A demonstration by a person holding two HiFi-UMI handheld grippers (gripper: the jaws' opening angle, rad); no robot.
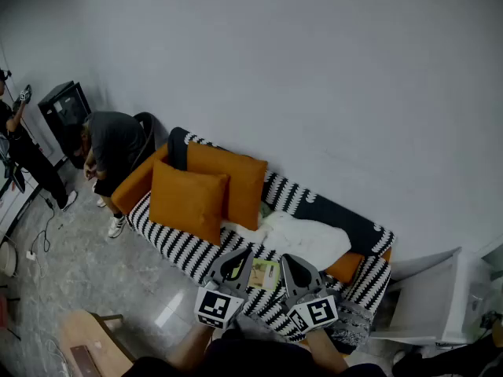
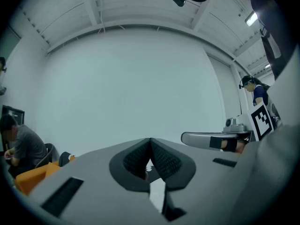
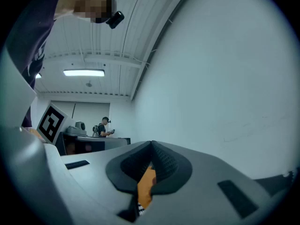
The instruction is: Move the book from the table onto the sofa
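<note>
On the sofa point(image 1: 177, 246), the book point(image 1: 265, 275) looks thin, light, stiff — pinch its edge — with your left gripper point(image 1: 238, 256) and right gripper point(image 1: 291, 262) closed, empty.

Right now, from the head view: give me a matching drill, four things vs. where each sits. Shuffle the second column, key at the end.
Things:
1. book
2. orange cushions
3. white cloth
4. wooden table

Places:
A. bottom-left corner of the head view, on the floor
B. propped against the back of the sofa, left half
C. flat on the striped seat, near its front edge
D. crumpled on the seat, right of the cushions

Pairs: 1-C; 2-B; 3-D; 4-A
</note>
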